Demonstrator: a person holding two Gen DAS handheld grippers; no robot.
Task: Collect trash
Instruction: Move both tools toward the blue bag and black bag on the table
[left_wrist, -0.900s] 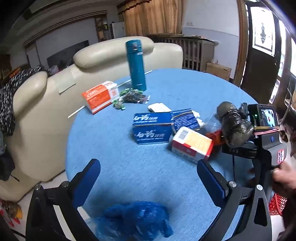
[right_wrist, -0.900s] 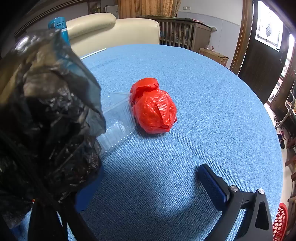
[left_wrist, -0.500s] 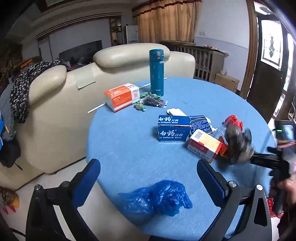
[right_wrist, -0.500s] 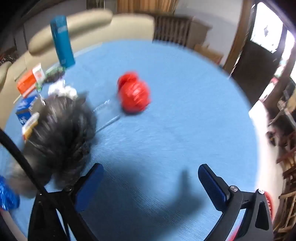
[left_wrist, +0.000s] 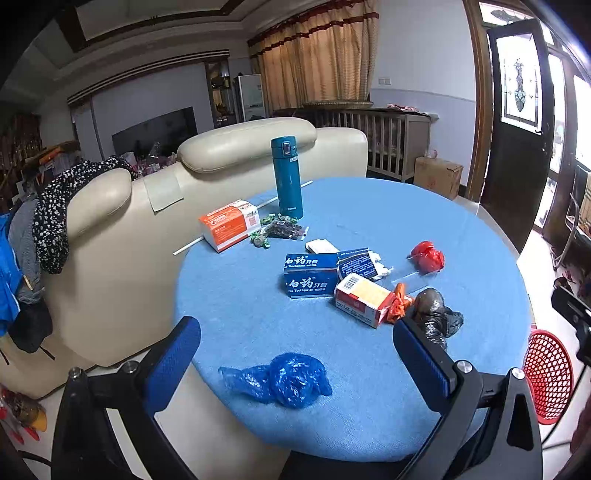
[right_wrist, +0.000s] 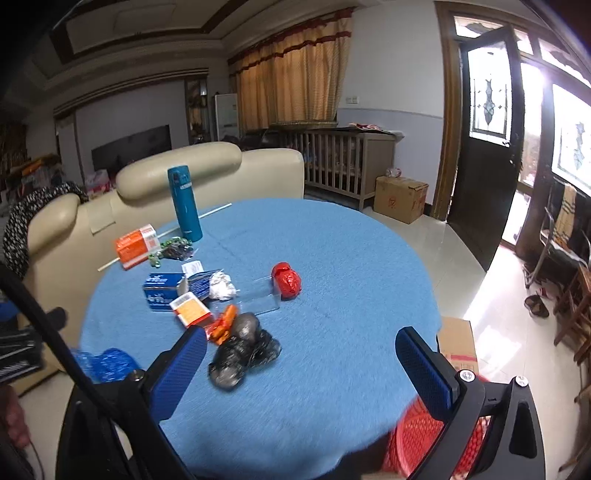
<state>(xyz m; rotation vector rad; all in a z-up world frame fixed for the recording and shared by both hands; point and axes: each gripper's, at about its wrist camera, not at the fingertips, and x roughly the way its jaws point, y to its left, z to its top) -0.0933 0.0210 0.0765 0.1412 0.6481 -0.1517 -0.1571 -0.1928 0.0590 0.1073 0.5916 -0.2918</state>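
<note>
Both jaws released, grasping nothing; black bag (right_wrist: 242, 352) lying on counter (right_wrist: 332, 258), near red bag (right_wrist: 287, 280).

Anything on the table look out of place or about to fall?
The blue bag sits at the near rim of the table and could slip off. The black bag lies loose, in neither gripper. A white stick overhangs the far edge.
</note>
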